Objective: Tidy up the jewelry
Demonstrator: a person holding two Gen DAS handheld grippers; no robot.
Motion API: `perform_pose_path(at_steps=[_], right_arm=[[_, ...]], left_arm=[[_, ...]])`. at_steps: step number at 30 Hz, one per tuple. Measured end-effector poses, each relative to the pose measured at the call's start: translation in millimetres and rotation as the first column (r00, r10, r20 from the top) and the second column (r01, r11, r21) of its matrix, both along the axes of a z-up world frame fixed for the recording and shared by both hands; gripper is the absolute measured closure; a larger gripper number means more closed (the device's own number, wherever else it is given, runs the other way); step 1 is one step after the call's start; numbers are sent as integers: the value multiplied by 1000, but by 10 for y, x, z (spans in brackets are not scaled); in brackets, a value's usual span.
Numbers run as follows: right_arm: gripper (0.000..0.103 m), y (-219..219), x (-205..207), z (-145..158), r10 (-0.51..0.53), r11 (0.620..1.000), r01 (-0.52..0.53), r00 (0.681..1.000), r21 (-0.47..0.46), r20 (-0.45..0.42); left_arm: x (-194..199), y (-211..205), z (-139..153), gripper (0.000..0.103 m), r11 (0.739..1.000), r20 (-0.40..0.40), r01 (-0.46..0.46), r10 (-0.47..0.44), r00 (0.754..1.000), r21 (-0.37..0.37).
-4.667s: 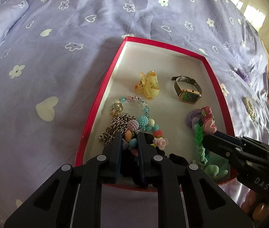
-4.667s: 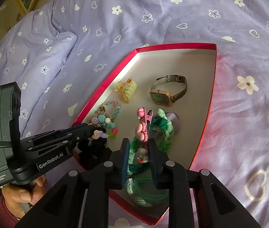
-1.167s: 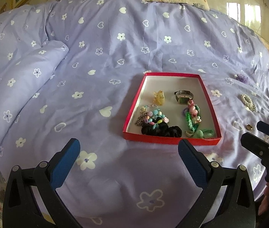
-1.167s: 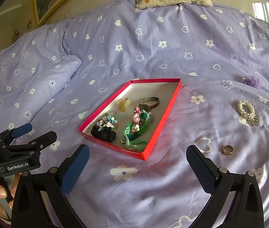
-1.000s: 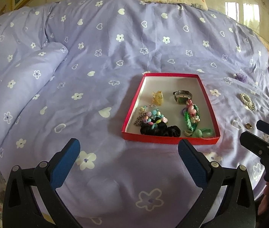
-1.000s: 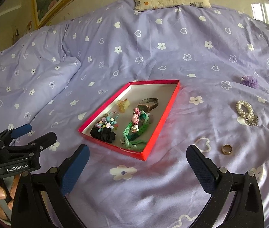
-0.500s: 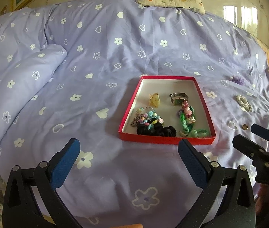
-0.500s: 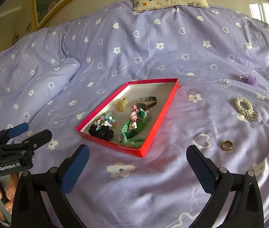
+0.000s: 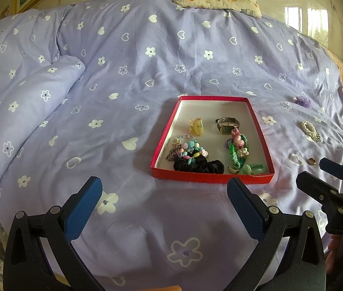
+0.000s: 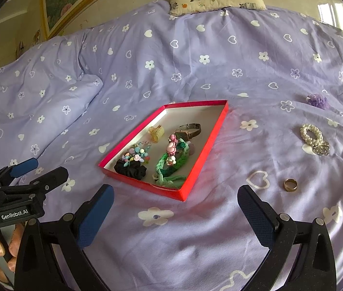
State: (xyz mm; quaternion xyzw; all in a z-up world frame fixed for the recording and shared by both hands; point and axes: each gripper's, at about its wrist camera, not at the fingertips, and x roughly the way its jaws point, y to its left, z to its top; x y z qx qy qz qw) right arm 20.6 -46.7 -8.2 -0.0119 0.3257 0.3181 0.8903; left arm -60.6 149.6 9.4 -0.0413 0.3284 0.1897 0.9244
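Left gripper (image 9: 164,191) and right gripper (image 10: 175,200): jaws spread wide, empty, above the bedspread (image 9: 147,72). Red box (image 9: 210,178) ahead holds jewelry; ring (image 10: 290,184) and pearl bracelet (image 10: 313,137) lie outside it, to its right.

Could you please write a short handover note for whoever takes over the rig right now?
Left claw: open, empty, hanging over the bedspread before the red tray.
Right claw: open, empty, near the tray's right corner.
Done: in the tray lie the watch, yellow hair clip, beaded bracelets, black scrunchie and green braided band.
Left: gold ring, pearl bracelet and purple piece lie on the bedspread right of the tray.
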Motion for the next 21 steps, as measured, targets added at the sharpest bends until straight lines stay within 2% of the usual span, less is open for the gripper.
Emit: perform_pose_path(at_steps=[21], right_arm=[[0,33,-42,44,3,1000,-3,1000,14,6]], left_arm=[[1,3,-21,0,1000,0,-2,2,1000,-1]])
